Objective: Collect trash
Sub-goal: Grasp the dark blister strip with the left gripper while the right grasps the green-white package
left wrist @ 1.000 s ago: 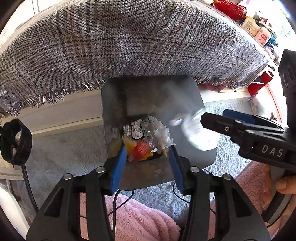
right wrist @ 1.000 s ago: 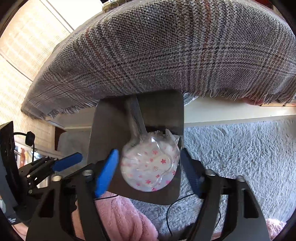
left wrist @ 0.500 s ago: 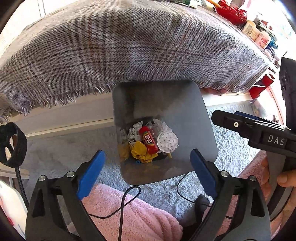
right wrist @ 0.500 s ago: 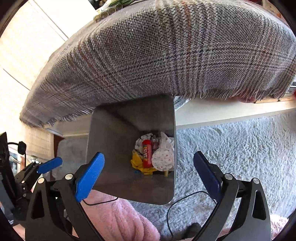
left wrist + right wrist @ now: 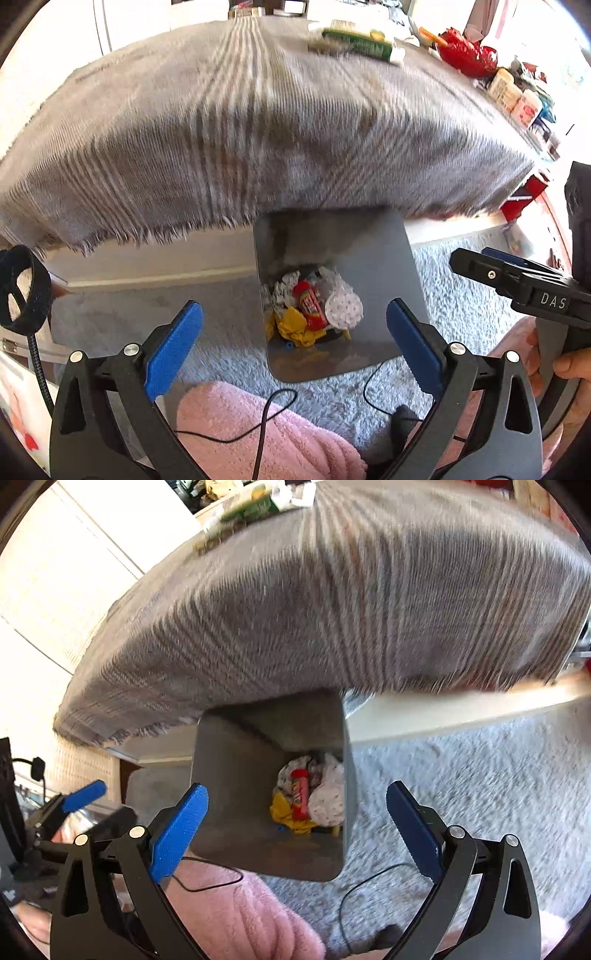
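A grey metal bin (image 5: 369,251) stands on the rug below the table edge. Inside lie a red tube (image 5: 310,304), a white star-printed cup (image 5: 343,306), a yellow wrapper (image 5: 295,326) and crumpled white paper. My left gripper (image 5: 293,304) hovers above the bin, its jaws opening wide with nothing between them. The right gripper (image 5: 298,786) also hangs over the bin (image 5: 240,794), open and empty, looking down on the red tube (image 5: 301,790) and the cup (image 5: 328,801). A hand holds the right gripper (image 5: 517,273) at the edge of the left wrist view.
A grey plaid cloth (image 5: 258,147) covers the table and overhangs the bin's far rim. On top sit a green box (image 5: 354,44), a red bowl (image 5: 465,55) and bottles (image 5: 517,96). A pale shaggy rug (image 5: 461,302), pink fluffy fabric (image 5: 266,435) and a black cable (image 5: 266,417) lie below.
Both grippers opened wide and rose away from the bin. The left let go of the red tube and wrapper, the right dropped the star-printed cup; all now lie in the bin.
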{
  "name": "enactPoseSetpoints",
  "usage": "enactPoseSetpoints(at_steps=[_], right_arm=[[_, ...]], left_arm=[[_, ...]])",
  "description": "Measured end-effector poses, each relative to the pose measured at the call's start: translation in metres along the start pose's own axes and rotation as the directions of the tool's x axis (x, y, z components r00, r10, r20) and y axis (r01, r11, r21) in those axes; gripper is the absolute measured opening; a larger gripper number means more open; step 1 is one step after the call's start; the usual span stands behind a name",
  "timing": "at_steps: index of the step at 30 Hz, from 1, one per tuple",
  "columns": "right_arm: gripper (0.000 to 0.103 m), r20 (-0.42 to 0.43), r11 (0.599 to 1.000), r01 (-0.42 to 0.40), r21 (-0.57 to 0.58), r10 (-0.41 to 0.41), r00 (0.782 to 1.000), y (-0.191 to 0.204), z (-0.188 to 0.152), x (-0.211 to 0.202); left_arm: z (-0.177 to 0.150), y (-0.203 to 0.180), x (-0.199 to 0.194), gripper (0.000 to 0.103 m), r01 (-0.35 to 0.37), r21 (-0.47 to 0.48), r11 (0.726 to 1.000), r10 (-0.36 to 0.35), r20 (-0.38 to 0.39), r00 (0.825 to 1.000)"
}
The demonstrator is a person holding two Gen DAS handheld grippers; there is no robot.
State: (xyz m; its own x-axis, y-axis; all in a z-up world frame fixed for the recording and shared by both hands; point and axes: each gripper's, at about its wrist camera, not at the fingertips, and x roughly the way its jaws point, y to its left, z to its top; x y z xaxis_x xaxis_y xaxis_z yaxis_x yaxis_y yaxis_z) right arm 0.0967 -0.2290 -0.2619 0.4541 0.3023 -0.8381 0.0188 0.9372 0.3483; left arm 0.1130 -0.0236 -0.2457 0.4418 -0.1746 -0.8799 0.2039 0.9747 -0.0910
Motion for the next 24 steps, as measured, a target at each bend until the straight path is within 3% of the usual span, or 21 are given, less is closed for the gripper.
enactPoseSetpoints(at_steps=[10,14,24], right_arm=[[0.098,0.162,0.998,0.040,-0.042,-0.033,0.986,0.008,0.086,-0.048],[0.098,0.185,0.997,0.048,-0.058,-0.036,0.982,0.006,0.119,-0.045],[0.094,0.193,0.995,0.047,-0.092,-0.029,0.981,0.001,0.206,-0.016]], left_arm=[[0.070,-0.008,-0.022,0.095,-0.018,0.048,0.999,0.013,0.099,0.995],[0.103,-0.010,-0.014,0.095,-0.046,0.067,0.997,0.038,0.121,0.992],[0.174,-0.019,0.023,0.095,-0.020,0.110,0.994,0.005,0.130,0.991]])
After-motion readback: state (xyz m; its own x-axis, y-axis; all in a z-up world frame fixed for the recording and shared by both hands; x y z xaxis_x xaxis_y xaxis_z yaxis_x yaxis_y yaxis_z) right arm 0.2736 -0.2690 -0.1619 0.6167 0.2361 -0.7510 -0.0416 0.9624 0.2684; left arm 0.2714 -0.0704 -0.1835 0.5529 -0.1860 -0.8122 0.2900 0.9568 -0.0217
